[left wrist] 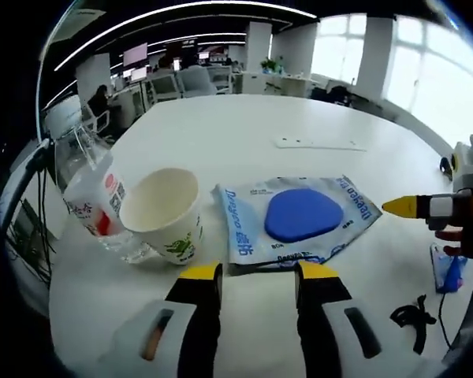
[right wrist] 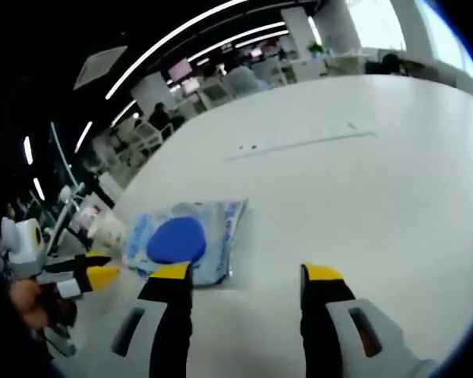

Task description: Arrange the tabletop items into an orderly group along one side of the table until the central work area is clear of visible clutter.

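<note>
1. My left gripper (left wrist: 258,285) was spread wide with nothing in it, wipes pack (left wrist: 298,218) at 12 o'clock, paper cup (left wrist: 164,213) at 10
2. Right gripper (right wrist: 246,285) gaped too; I figured slide the pack flat toward the cup

Paper cup (left wrist: 164,213) matt; plastic bottle (left wrist: 94,197) clear; wipes packet (left wrist: 296,216) glossy; table (left wrist: 244,130) smooth.

We see bright daylight from the windows (left wrist: 426,71) and ceiling light strips (right wrist: 181,43); the right gripper view is blurred, and fisheye bending curves both edges.
</note>
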`<act>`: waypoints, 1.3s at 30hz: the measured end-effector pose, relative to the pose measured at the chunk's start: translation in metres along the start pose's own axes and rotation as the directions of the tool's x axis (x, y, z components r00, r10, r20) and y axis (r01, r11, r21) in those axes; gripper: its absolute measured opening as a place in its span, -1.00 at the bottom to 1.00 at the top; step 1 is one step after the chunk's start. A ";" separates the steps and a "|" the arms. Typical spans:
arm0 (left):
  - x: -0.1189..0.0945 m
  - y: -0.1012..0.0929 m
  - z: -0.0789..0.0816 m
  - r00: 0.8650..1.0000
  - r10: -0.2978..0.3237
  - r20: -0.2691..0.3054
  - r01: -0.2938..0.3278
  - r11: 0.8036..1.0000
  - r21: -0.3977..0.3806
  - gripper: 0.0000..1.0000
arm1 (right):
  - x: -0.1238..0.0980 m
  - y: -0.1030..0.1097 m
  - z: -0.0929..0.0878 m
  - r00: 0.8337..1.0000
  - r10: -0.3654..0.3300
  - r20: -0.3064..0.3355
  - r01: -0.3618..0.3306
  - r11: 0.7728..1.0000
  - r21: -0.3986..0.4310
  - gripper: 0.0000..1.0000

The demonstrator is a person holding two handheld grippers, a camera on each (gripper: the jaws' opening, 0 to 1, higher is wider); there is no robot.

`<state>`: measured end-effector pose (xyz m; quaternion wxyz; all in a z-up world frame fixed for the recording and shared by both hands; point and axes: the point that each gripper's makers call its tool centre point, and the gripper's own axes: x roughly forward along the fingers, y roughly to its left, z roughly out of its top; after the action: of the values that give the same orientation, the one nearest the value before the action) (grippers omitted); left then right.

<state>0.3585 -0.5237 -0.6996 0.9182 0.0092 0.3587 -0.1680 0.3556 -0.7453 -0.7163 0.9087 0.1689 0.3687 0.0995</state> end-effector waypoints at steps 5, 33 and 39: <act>-0.006 -0.003 0.000 0.999 -0.027 0.033 0.027 1.000 -0.015 -0.18 | -0.011 -0.002 -0.006 1.000 -0.009 0.005 0.009 1.000 -0.003 0.14; -0.050 -0.028 -0.012 0.975 -0.169 0.142 0.167 0.986 0.028 0.39 | -0.060 0.010 -0.026 0.998 0.057 0.037 -0.054 0.996 -0.075 0.70; -0.062 -0.034 -0.006 0.967 -0.192 0.168 0.188 0.981 0.042 0.63 | -0.070 0.019 -0.031 0.995 0.087 0.046 -0.083 0.992 -0.091 0.85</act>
<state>0.3012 -0.5367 -0.6591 0.9251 -0.0279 0.2753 -0.2600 0.2828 -0.7421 -0.6857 0.9191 0.1462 0.3337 0.1503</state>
